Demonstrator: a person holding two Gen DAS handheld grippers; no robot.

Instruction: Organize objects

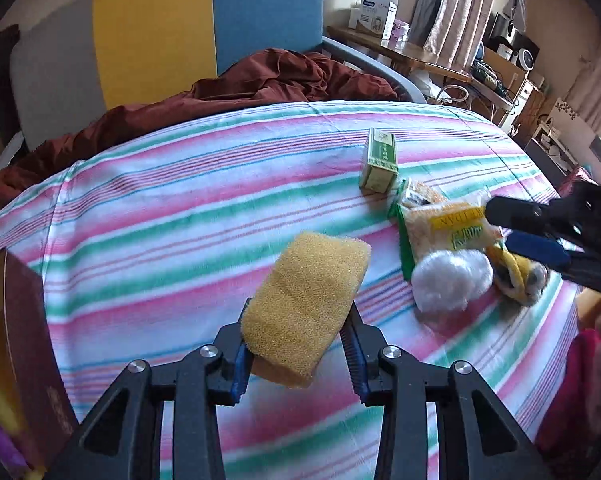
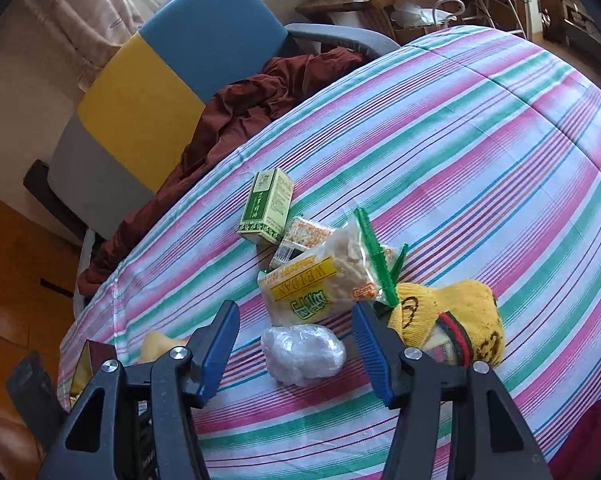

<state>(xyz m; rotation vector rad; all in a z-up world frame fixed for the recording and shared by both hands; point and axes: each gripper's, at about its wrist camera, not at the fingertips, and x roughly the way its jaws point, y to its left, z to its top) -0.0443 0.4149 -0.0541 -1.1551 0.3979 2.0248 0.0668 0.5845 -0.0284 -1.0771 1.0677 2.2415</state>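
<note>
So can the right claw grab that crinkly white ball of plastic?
Probably yes. The right claw is open and the plastic ball lies right between its fingers on the striped cloth, with nothing on top. The snack bag and yellow sock sit close beside it, though.

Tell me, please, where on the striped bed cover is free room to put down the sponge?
Free: the wide striped cover between the maroon box and the green box. Crowded: the cluster of green box, snack bag, clear plastic wad and yellow sock. The left fingers pinch the sponge.
</note>
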